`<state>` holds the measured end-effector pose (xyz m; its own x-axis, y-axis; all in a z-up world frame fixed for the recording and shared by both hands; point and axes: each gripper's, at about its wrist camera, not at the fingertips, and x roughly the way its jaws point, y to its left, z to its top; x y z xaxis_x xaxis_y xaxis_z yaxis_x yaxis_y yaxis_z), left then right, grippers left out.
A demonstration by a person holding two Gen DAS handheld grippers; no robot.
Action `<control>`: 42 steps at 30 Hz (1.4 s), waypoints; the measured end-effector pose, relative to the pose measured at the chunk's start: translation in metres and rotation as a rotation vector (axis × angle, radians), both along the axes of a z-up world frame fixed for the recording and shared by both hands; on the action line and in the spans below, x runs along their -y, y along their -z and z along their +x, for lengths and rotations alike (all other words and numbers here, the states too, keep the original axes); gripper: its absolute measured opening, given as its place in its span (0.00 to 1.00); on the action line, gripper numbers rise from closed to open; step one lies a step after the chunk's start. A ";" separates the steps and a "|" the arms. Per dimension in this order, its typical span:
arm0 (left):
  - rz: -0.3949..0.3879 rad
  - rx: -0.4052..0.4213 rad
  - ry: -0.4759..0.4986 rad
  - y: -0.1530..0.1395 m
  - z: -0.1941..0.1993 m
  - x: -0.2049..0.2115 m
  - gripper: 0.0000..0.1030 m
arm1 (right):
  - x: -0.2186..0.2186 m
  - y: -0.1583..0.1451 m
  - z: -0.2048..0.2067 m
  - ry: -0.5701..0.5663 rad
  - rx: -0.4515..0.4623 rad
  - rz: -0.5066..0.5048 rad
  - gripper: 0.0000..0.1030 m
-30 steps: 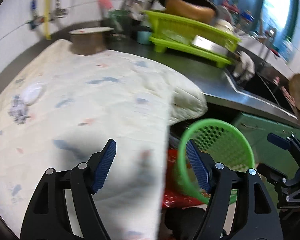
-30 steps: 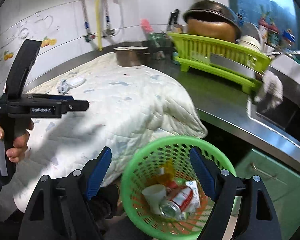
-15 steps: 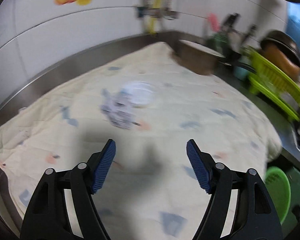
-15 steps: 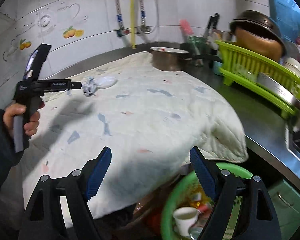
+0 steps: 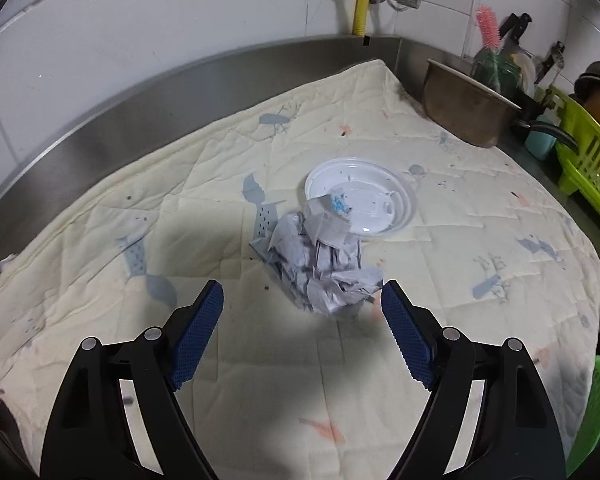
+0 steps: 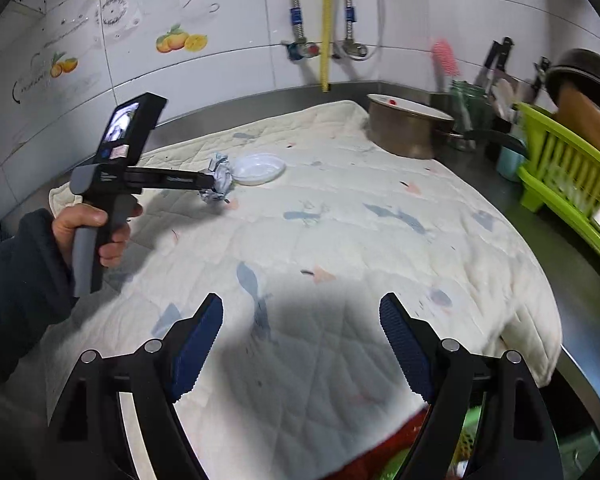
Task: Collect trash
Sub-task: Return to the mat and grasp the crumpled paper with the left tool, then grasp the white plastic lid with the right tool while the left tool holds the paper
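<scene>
- Fingers of the left gripper point(image 5: 302, 312) were spread, with the crumpled paper point(image 5: 320, 264) just ahead between them.
- Right gripper point(image 6: 301, 332), also spread, hung well back.

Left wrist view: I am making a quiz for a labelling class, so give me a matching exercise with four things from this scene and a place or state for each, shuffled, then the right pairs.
Things:
1. crumpled paper
2. white plastic lid
3. metal pot
4. left gripper

Places or states:
A. at the far right corner of the quilt
B. open, holding nothing
C. lies flat just beyond the paper
D. just ahead of the open gripper

Pairs: 1-D, 2-C, 3-A, 4-B
</scene>
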<state>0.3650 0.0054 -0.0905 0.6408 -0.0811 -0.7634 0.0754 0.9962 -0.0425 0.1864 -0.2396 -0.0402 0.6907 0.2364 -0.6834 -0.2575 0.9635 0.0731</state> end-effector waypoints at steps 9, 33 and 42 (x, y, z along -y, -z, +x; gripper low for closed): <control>-0.009 0.006 0.022 0.010 0.022 0.002 0.74 | -0.013 0.004 0.040 -0.030 -0.007 -0.014 0.75; -0.157 0.076 -0.057 -0.021 -0.040 -0.068 0.35 | -0.082 0.024 0.188 -0.071 -0.107 0.015 0.54; -0.163 0.088 -0.059 -0.024 -0.049 -0.078 0.34 | -0.088 0.047 0.263 0.034 -0.188 0.105 0.37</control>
<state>0.3164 0.0831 -0.0661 0.7119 -0.1593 -0.6840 0.0277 0.9795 -0.1993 0.4497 -0.1514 -0.0872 0.5626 0.2916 -0.7736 -0.1970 0.9561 0.2171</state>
